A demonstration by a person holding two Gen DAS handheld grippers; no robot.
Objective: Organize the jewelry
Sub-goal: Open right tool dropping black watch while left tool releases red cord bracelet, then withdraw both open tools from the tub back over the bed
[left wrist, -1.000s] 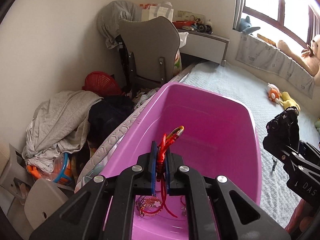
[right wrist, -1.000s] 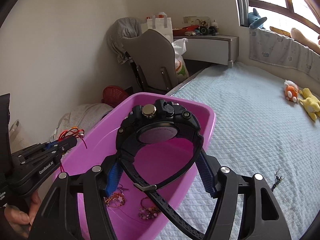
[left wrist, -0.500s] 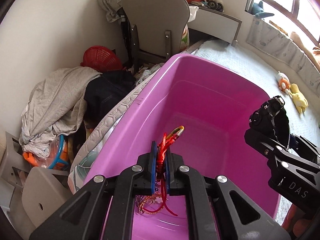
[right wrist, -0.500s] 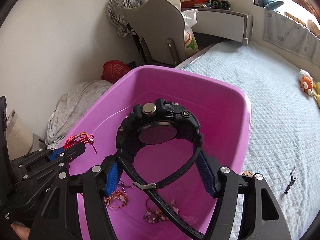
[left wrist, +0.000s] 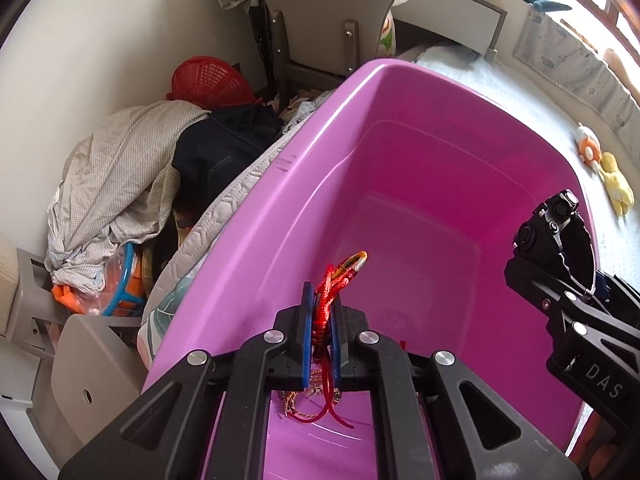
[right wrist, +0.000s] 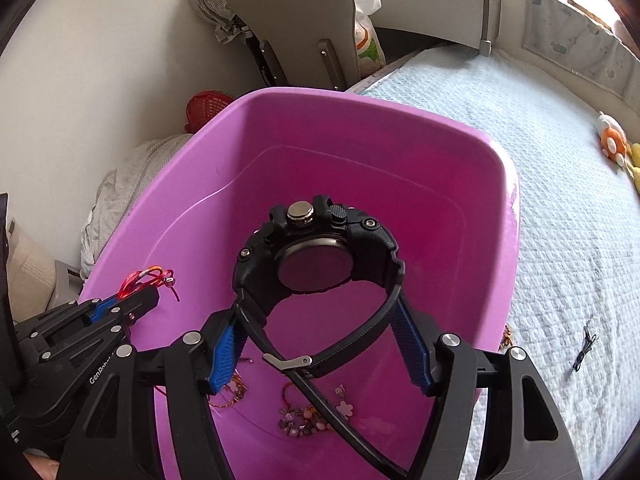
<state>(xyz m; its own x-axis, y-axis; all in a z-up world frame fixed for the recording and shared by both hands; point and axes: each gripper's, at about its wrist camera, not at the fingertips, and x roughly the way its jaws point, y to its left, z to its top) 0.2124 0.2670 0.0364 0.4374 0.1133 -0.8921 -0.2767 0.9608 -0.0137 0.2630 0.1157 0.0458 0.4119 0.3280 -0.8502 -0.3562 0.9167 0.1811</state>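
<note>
A pink plastic tub [left wrist: 320, 120] [right wrist: 360, 108] stands on the bed. My left gripper [left wrist: 322, 312] is shut on a red cord bracelet [left wrist: 332, 280] with an orange loop, held over the tub's near left side; it also shows as the left gripper [right wrist: 132, 300] in the right wrist view. My right gripper [right wrist: 318, 344] is shut on the strap of a black wristwatch [right wrist: 316, 256], held above the tub's inside. The watch [left wrist: 552, 224] appears at the right of the left wrist view. Several beaded bracelets [right wrist: 304, 420] lie on the tub floor.
A small dark trinket [right wrist: 584, 350] lies on the pale blue bedspread [right wrist: 560, 200] right of the tub. Left of the bed are a clothes pile [left wrist: 120, 168], a red basket [left wrist: 208, 80] and a grey chair [left wrist: 320, 8]. Plush toys [left wrist: 600, 168] lie at far right.
Both grippers have sunk and tipped downward over the tub, which now fills more of both views. The bracelet and the watch stay gripped.
</note>
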